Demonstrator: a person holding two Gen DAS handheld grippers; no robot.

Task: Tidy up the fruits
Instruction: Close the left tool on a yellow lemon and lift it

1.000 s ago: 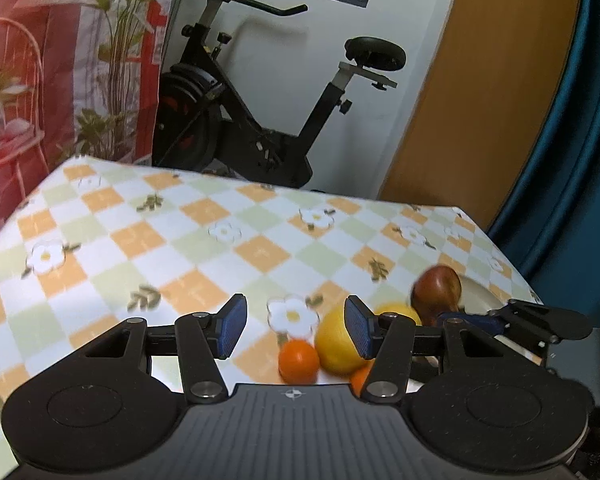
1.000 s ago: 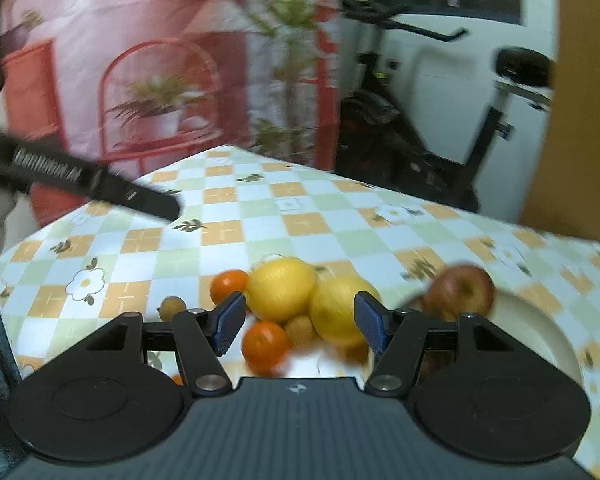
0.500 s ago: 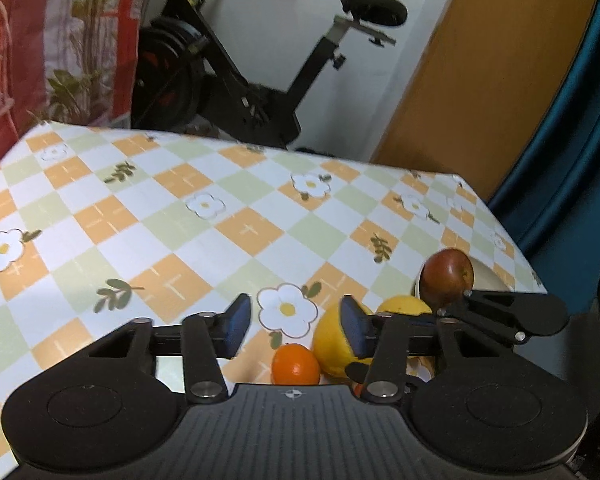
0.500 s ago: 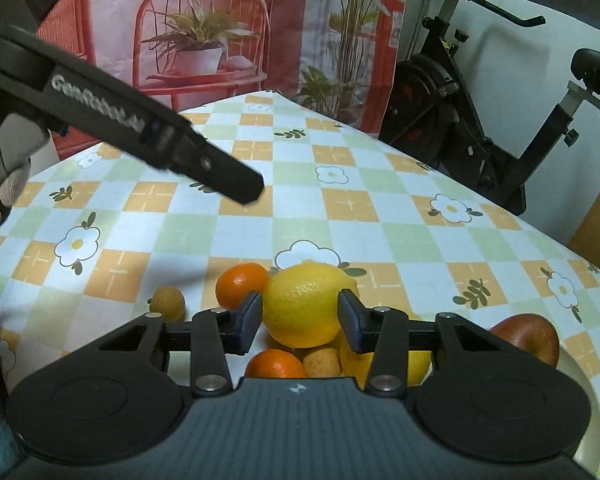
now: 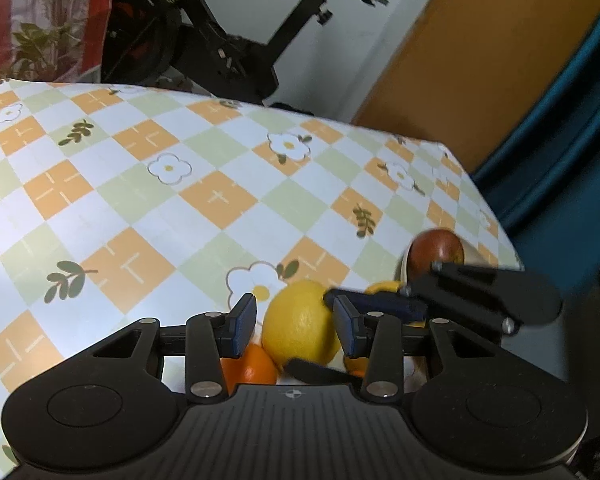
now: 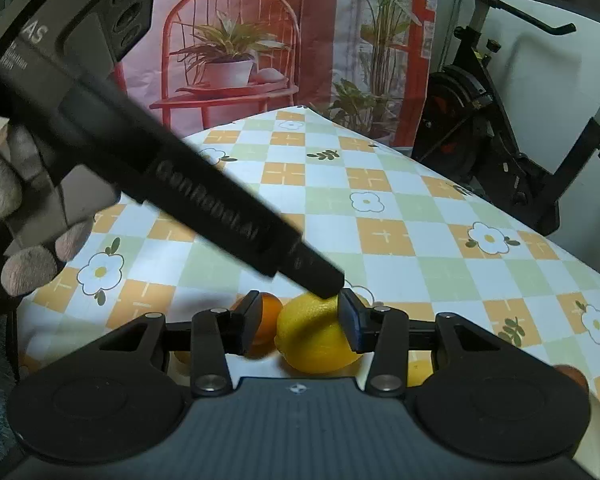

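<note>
A yellow lemon (image 5: 300, 324) lies on the checked tablecloth among small oranges (image 5: 250, 366). Both grippers crowd around it. My left gripper (image 5: 296, 326) is open, its pads on either side of the lemon. My right gripper (image 6: 298, 322) is open with the same lemon (image 6: 318, 336) between its pads, touching the right pad. An orange (image 6: 268, 320) sits behind the left pad. A red apple (image 5: 434, 254) sits on a white plate (image 5: 474, 254) at the table's right edge. A second lemon (image 6: 418, 372) is mostly hidden.
The left gripper's arm (image 6: 204, 196) crosses the right wrist view from upper left, its tip just over the lemon. The tablecloth (image 5: 148, 204) stretches away behind the fruit. An exercise bike (image 5: 220, 48) and a blue curtain (image 5: 572, 136) stand beyond the table's edges.
Both grippers have moved in on the lemon and narrowed around it. The left gripper swung right and down; its arm now reaches over the lemon in the right wrist view.
</note>
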